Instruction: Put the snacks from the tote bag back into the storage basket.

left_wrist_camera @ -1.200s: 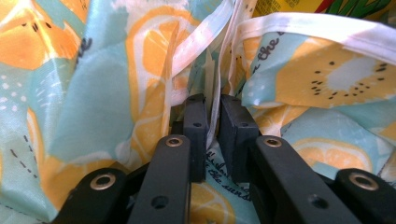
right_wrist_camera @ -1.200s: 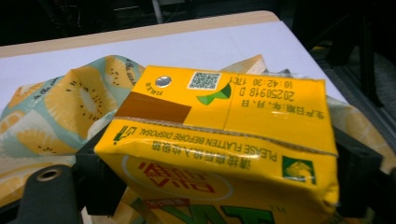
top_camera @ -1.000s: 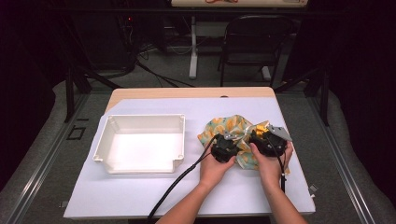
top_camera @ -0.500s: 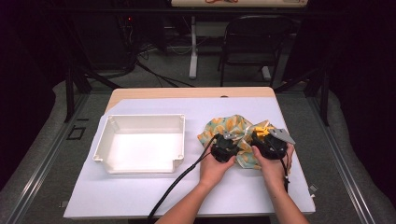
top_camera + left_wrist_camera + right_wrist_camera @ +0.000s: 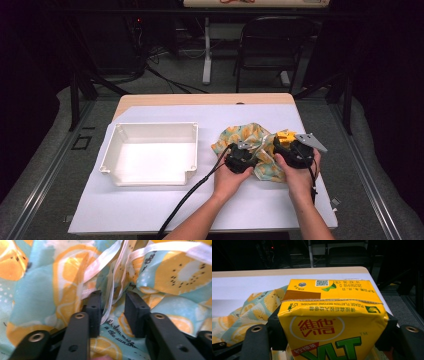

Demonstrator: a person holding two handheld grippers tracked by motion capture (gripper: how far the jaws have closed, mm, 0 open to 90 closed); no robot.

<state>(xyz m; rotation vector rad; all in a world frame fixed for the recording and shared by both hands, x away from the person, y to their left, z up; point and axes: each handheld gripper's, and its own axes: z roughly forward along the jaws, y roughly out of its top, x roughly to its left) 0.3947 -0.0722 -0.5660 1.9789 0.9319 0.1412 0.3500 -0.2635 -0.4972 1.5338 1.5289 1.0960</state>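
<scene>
- The left gripper point(image 5: 248, 155) sits just right of centre in the high view, held by the person's left hand point(image 5: 227, 177), its black cable point(image 5: 192, 192) trailing down toward the lower edge of the frame.
- In the left gripper view its jaws stand apart and have just been opening; a white drawstring point(image 5: 111, 287) of the cloth bag point(image 5: 45, 290) runs down between them, and the pads do not press on it.
- The cloth bag point(image 5: 247, 136), pale blue with a yellow citrus print, lies crumpled on the white desk point(image 5: 150, 210) right of centre, under and between both grippers.
- The right gripper point(image 5: 285, 145) is at the centre right of the high view in the person's right hand point(image 5: 300, 172), with a grey three-cornered plate point(image 5: 311, 141) on top.
- In the right gripper view its jaws are clamped on the two sides of a yellow drink carton point(image 5: 332, 325), which fills the lower middle of that frame, its top face carrying a small printed code.
- In the high view the yellow drink carton point(image 5: 286, 136) shows at the right edge of the bag, touching the cloth.
- A white rectangular tray point(image 5: 112, 150) rests on the desk at centre left, well apart from the bag.
</scene>
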